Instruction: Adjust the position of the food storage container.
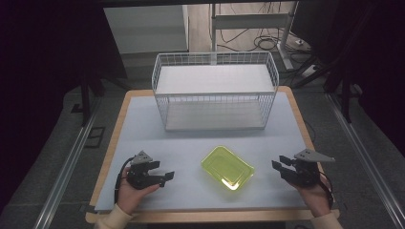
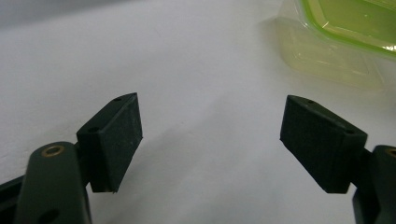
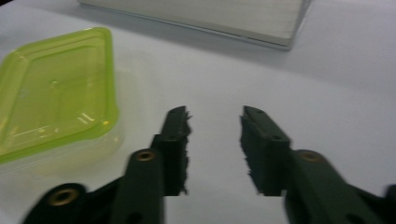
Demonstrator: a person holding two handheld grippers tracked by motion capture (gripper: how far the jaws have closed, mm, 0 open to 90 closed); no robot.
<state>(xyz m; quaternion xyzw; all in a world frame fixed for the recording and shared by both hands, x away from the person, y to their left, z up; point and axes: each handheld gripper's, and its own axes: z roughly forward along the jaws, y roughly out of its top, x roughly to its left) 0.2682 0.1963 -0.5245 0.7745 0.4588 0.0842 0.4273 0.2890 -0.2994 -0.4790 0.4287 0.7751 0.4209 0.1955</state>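
Hands held two grippers low over a pale table (image 1: 143, 129) — a green-lidded container (image 1: 227, 167) lay between them, in front of a white wire basket (image 1: 215, 90). The left gripper (image 1: 167, 177) stood wide open and empty; the right gripper (image 1: 278, 164) stood partly closed, gripping nothing.

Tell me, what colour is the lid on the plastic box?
The lid is bright yellow-green, and see-through; the right gripper view shows it best.
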